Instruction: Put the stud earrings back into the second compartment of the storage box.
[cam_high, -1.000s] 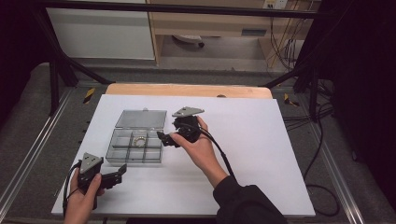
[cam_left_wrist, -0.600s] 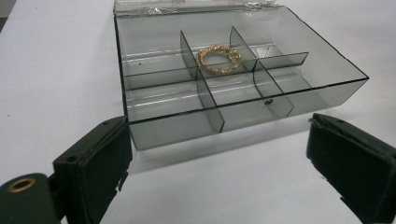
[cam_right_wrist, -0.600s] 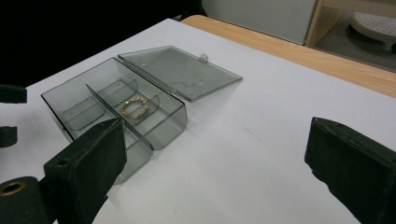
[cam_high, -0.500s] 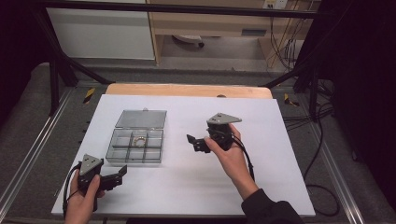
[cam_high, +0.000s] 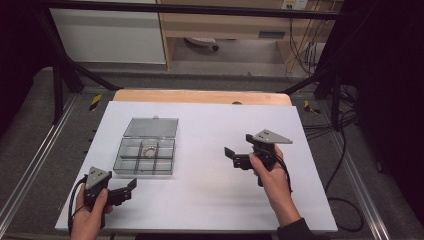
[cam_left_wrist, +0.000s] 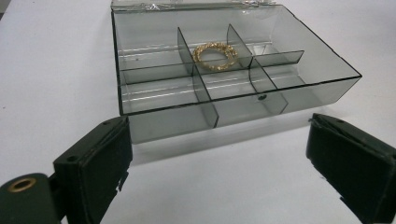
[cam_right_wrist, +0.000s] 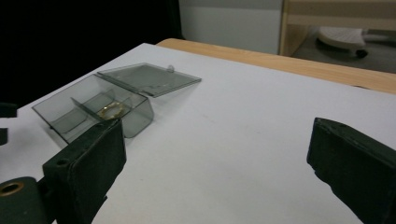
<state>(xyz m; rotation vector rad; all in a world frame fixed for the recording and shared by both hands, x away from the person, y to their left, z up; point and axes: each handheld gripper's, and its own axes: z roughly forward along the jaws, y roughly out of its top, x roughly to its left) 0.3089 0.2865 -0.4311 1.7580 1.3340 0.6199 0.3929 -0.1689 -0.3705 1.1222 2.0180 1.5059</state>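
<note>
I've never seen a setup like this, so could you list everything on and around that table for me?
Compartment box: one, clear smoky grey plastic, left half of the board, lid open and lying flat behind it.
Ring: one, gold, in the middle compartment of the box's back row.
Board: one, white, covering the table.
Table edge: one, pale wood, showing along the far side of the board.
Cables: several, black, on the floor to the right.
Left gripper: one, black with a grey plate, near left corner, held in the left hand, jaws open.
Right gripper: one, black with a grey plate, right of the box, held in the right hand, jaws open.
</note>
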